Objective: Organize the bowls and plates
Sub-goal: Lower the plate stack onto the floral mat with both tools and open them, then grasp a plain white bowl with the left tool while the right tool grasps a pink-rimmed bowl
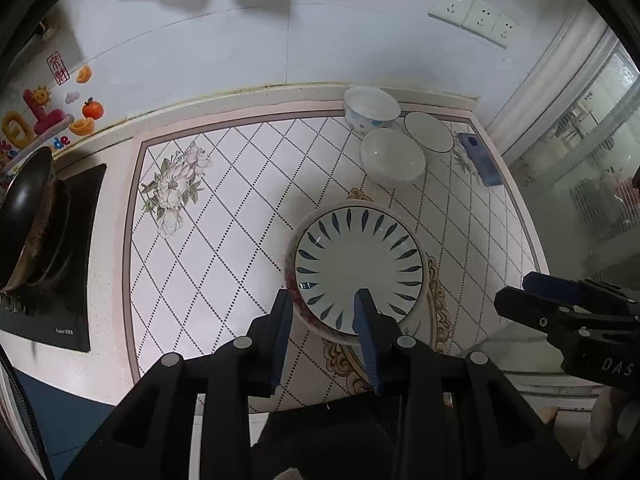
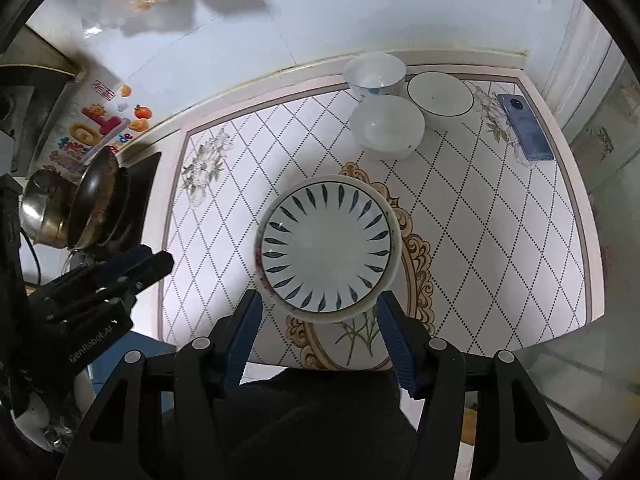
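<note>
counter: patterned mat (image 2: 520, 260) covers most of it; cooktop with a dark pan (image 2: 100, 196) off its left edge.
plate stack: leaf-pattern plate (image 2: 326, 242) sits on a second plate with a reddish rim (image 1: 289, 276), near the middle of the mat's front edge. Two plates at least; can't tell if there are more under them.
bowls: three clustered at the mat's back-right corner. Plain white bowl (image 2: 388, 128) in front, blue-dotted bowl (image 2: 374, 72) behind it by the wall, dark-rimmed bowl (image 2: 440, 94) to the right. Close together; contact unclear.
phone: blue phone (image 2: 526, 128) along the right edge, just beside the dark-rimmed bowl.
left gripper (image 1: 324, 300): jaws spread, straddling the stack's near-left rim, one finger over the plate face, one outside. Not clamped.
right gripper (image 2: 320, 300): jaws wide, either side of the stack's near rim, holding nothing.
step: looks like plates are stacked, bowls not nested yet.
next: probably back off the plates, reach to the back-right corner and nest the bowls. Tight cluster, so pick an outer rim first; mind the phone.
</note>
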